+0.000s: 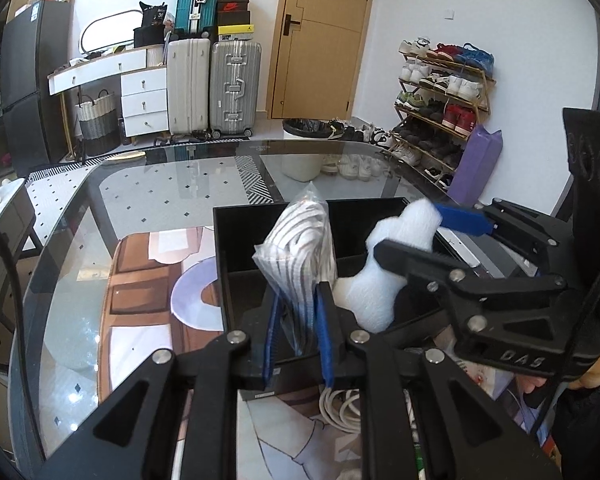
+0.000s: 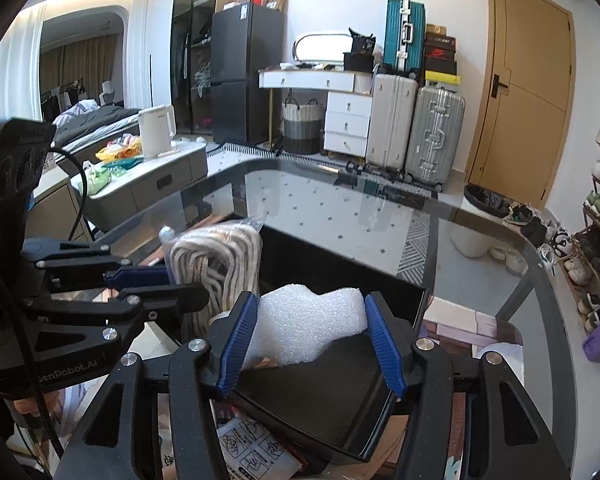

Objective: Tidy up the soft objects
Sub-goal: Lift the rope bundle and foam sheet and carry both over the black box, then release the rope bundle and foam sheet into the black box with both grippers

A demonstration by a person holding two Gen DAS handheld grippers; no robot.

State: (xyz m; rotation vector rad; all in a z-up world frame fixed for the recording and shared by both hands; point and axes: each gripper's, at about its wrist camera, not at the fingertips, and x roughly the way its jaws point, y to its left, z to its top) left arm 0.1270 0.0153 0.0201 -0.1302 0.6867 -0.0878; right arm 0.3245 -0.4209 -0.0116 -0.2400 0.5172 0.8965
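Observation:
My left gripper (image 1: 298, 320) is shut on a clear plastic bag of striped white-and-grey cloth (image 1: 302, 248) and holds it upright over the black open box (image 1: 236, 264). It also shows in the right wrist view (image 2: 216, 264). My right gripper (image 2: 310, 328) is shut on a white foam sheet piece (image 2: 304, 328) above the same box (image 2: 340, 280). The foam (image 1: 384, 272) sits right of the bag in the left wrist view. The two grippers are close side by side.
The box stands on a glass table (image 1: 140, 208) over a patterned mat (image 1: 140, 280). A coiled white cable (image 1: 340, 404) and a printed packet (image 2: 252, 448) lie near the front. Suitcases (image 1: 212, 84), a shoe rack (image 1: 440, 92) and a bin (image 1: 304, 148) stand beyond.

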